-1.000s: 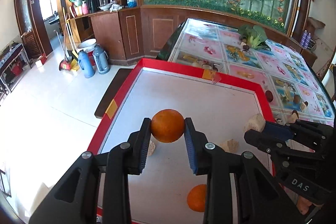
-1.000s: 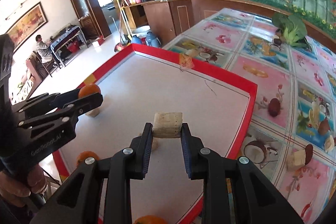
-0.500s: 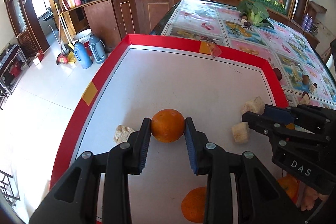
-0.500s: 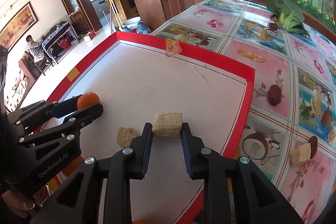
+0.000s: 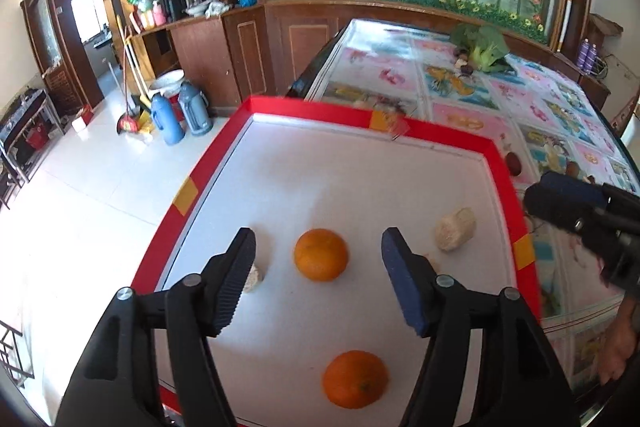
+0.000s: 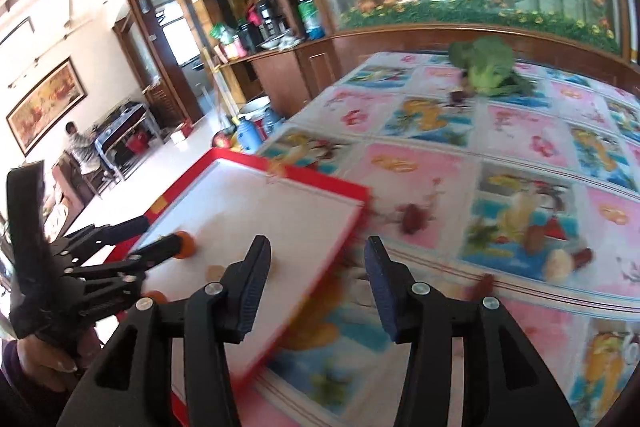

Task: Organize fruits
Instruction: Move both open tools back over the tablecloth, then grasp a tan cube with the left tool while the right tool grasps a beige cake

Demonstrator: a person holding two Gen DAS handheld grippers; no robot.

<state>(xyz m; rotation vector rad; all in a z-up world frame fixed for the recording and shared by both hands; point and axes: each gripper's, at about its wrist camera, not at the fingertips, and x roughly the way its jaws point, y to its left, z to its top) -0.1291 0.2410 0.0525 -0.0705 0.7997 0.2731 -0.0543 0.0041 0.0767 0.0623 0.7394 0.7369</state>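
Note:
In the left wrist view my left gripper (image 5: 318,255) is open, with an orange (image 5: 321,254) lying on the white tray floor between its fingers. A second orange (image 5: 355,379) lies nearer the camera. A pale beige chunk (image 5: 455,229) lies at the right, a smaller one (image 5: 253,277) behind the left finger. The red-rimmed tray (image 5: 360,117) holds them all. My right gripper (image 6: 316,275) is open and empty, over the tray's right edge and the tablecloth; it also shows in the left wrist view (image 5: 560,199). The right wrist view is motion-blurred.
The flowered tablecloth (image 6: 500,155) carries a green leafy vegetable (image 6: 486,67), a dark red fruit (image 6: 412,219) and small bits near the tray. A wooden cabinet and fish tank stand behind. The floor drops off left of the tray, with blue flasks (image 5: 172,119).
My left gripper opened and released the orange onto the tray. My right gripper opened, left its beige chunk on the tray and swung right toward the tablecloth.

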